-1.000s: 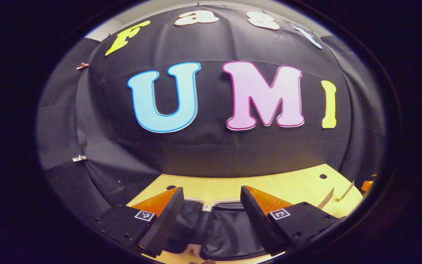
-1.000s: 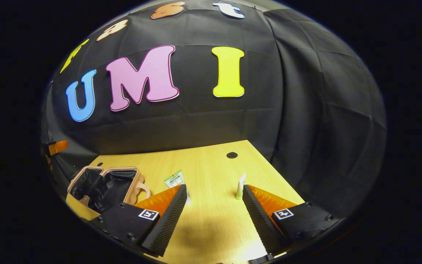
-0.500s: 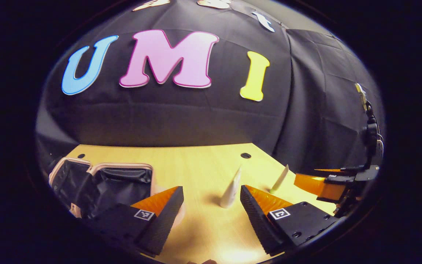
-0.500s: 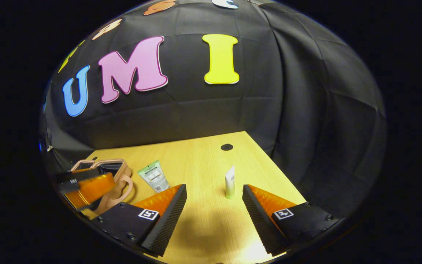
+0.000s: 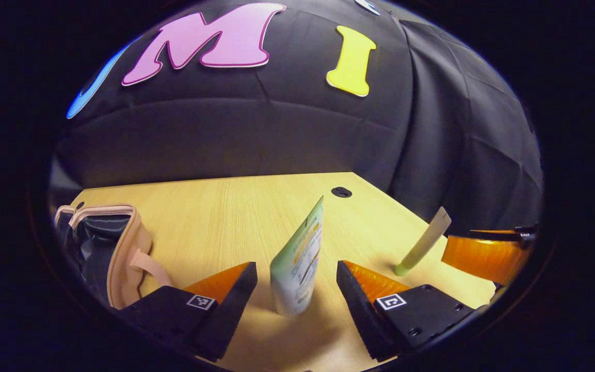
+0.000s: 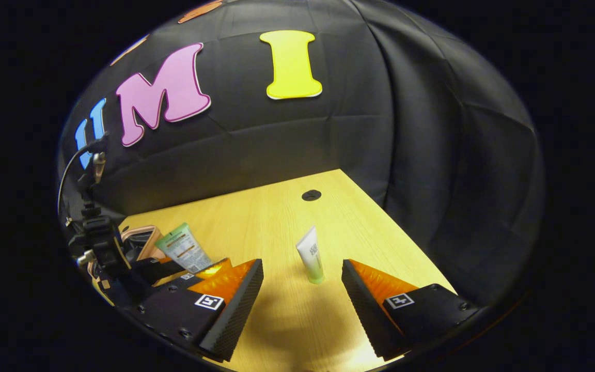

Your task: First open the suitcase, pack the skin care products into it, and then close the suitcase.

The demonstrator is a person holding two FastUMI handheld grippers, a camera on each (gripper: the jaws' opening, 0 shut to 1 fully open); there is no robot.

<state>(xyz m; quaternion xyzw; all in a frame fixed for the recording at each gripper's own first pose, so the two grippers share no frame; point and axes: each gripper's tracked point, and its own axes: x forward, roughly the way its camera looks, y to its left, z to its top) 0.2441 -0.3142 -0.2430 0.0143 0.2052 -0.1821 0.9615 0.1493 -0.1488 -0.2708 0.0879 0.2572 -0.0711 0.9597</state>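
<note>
Black cloth backs the wooden table [image 5: 209,217], and your suitcase [image 5: 106,243] lies open off to the left of the left gripper [image 5: 296,305]. Its jaws stand released, with the green tube [image 5: 297,268] upright between them, untouched. Likewise the right gripper [image 6: 302,305] gapes around the small white tube [image 6: 312,254]. Both tubes look light, soft and easily tipped; pinch each low on its body, gently, lest it squash or slip.

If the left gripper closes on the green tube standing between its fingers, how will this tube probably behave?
The green tube stands on its cap with its flat end up, so a push would probably tip it. It looks like soft plastic and may give under the left gripper. It seems light for its size.
</note>
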